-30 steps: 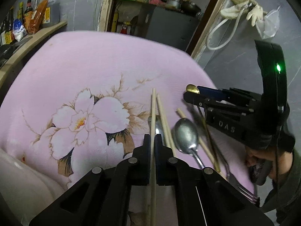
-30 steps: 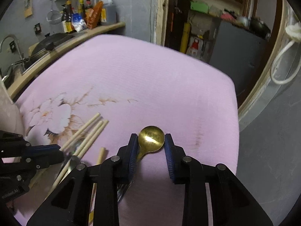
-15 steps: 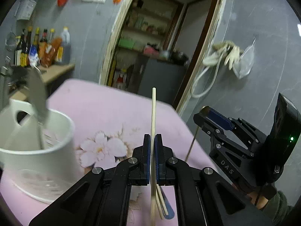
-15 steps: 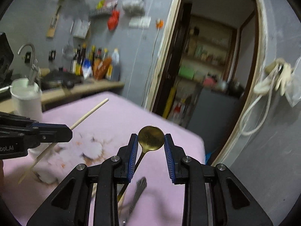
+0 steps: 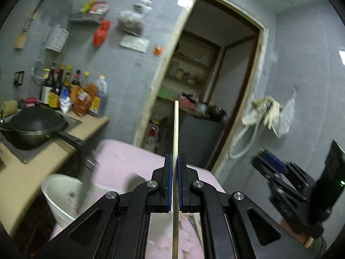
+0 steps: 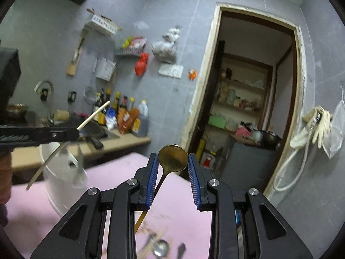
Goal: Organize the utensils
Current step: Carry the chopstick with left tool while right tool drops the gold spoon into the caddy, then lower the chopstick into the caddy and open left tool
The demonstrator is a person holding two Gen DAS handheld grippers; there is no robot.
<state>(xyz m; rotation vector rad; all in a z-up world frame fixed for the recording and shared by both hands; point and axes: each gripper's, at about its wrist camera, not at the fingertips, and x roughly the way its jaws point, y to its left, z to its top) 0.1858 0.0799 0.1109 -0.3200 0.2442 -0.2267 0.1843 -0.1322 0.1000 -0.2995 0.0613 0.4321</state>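
Note:
My left gripper (image 5: 175,161) is shut on a pale wooden chopstick (image 5: 176,127) that sticks up between its pads, lifted well above the pink flowered tablecloth (image 5: 120,157). In the right wrist view my right gripper (image 6: 173,161) is shut on the bowl of a gold spoon (image 6: 173,158), whose handle hangs down under the jaws. A white utensil cup (image 5: 62,194) stands low on the left with a spoon in it; the same cup (image 6: 58,172) sits left of the gold spoon. The left gripper (image 6: 64,134) with its chopstick (image 6: 92,115) shows at far left.
A silver spoon (image 6: 160,248) and more chopsticks lie blurred on the cloth below. A counter (image 5: 43,157) with a black wok (image 5: 34,127) and sauce bottles (image 5: 73,95) runs along the left. A doorway (image 5: 207,99) to a pantry opens behind the table.
Both grippers have risen from the cloth and tilted up towards level, carrying the chopstick and the gold spoon. The white cup has come into view at the left.

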